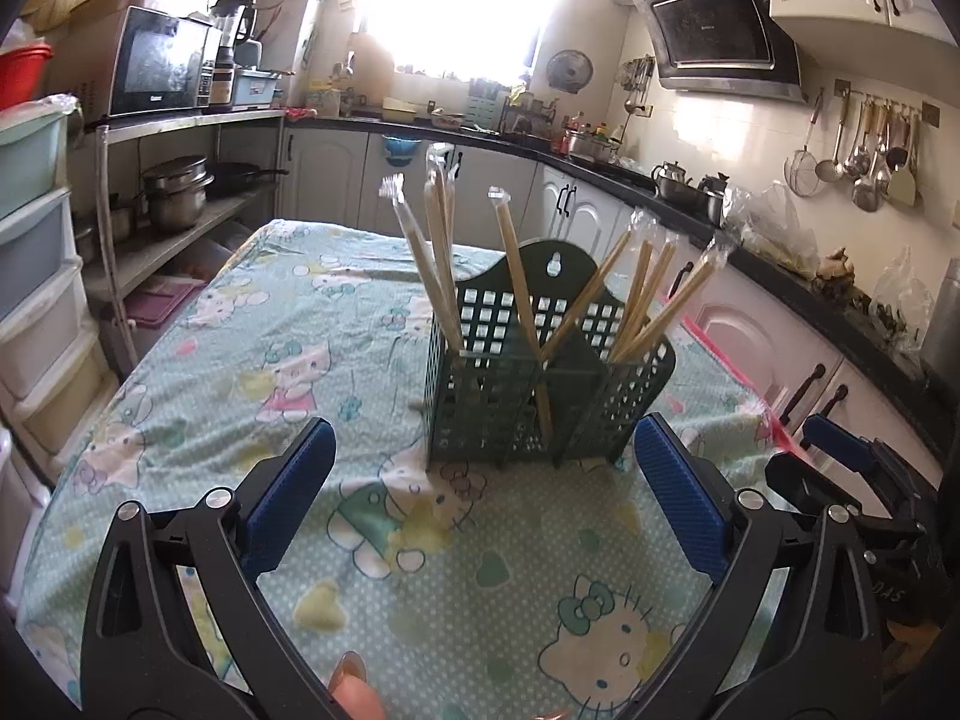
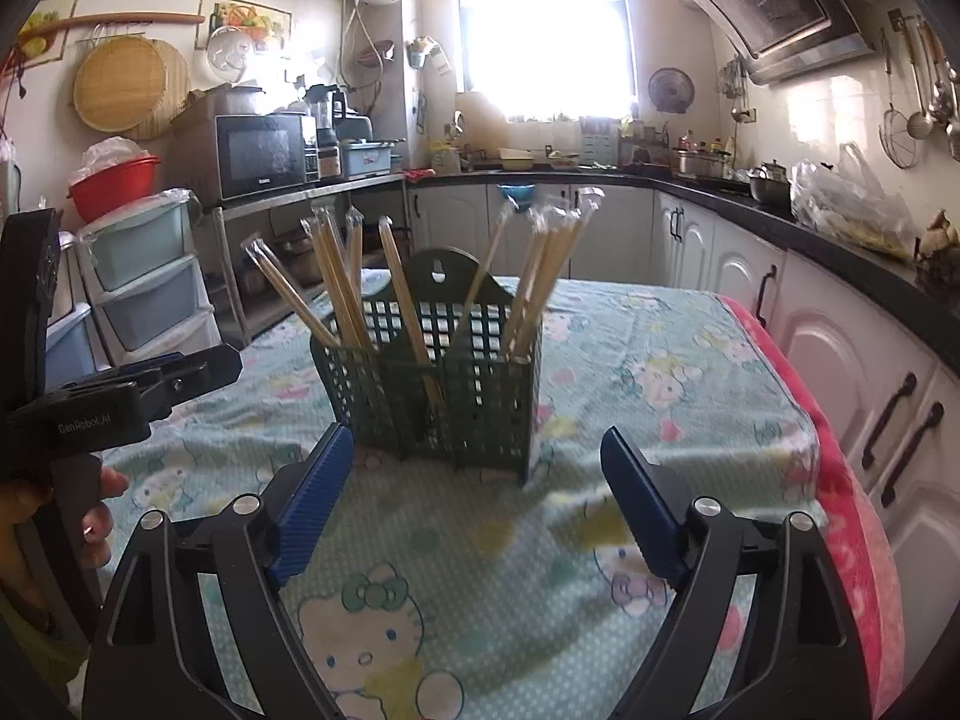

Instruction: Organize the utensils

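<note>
table: covered by a mint cartoon-print tablecloth [image 1: 198, 396]; a pink cloth edge shows along its right side in the right wrist view.
utensil caddy: a dark green perforated caddy [image 1: 480, 420] stands upright on the cloth, straight ahead of both grippers and apart from both; it has three compartments side by side and a taller arched back panel with a hanging hole.
wrapped chopsticks: pairs in clear sleeves [image 1: 441, 264] stand in all three compartments, long axes near upright and fanned outward, the tips above the rim; a cluster on the left, one or two in the middle, a cluster on the right.
loose utensils: none visible on the cloth, so my reading is that the sorting is finished or nearly so.
left gripper: [image 1: 483, 495] jaws spread wide, nothing between the blue pads; it points forward and slightly down, the caddy centred beyond its tips.
right gripper: [image 2: 477, 498] jaws spread, nothing held; same forward, slightly downward pose, the caddy a little left of centre.
nearer hand: hard to call; both sit about equally short of the caddy, side by side.
next move: probably a retreat, or a squaring-up of the caddy from its front wall.
</note>
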Demonstrator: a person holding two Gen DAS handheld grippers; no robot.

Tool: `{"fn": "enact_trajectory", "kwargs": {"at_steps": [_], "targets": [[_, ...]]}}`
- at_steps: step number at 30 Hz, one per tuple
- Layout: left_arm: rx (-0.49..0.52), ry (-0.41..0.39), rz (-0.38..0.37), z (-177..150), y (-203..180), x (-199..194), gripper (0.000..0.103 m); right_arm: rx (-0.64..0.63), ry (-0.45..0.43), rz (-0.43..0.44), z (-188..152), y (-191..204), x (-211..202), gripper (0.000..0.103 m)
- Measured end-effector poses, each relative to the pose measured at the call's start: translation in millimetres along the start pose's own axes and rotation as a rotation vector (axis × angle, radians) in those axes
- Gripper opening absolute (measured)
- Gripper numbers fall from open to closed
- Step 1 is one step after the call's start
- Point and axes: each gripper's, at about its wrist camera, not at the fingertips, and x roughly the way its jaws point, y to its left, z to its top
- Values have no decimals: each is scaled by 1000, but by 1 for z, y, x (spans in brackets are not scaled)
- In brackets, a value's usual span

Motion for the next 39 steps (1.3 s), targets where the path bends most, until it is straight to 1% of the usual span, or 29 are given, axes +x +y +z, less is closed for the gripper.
{"fn": "enact_trajectory", "kwargs": {"at_steps": [3, 6, 10, 17, 22, 27, 33, 39], "targets": [[12, 0, 7, -12, -1, 0, 92, 14, -18, -29, -10, -2, -3, 88], [18, -8, 16, -20, 0, 0, 92, 33, -26, -39, -20, -4, -4, 93], [17, -11, 5, -33, 0, 1, 92, 38, -25, -44, -30, -4, -3, 95], [47, -32, -10, -50, -7, 3, 92, 75, -76, -73, -45, -6, -10, 96], [52, -52, -11, -60, -8, 5, 92, 90, -87, -93, -56, -5, -15, 96], [67, -57, -13, -68, -11, 8, 92, 44, -121, -132, -63, 2, -19, 96], [50, -56, -12, -67, -7, 9, 92, 66, -101, -133, -67, -1, -12, 96], [51, -60, -14, -68, -6, 8, 92, 80, -103, -138, -68, -2, -13, 96]]}}
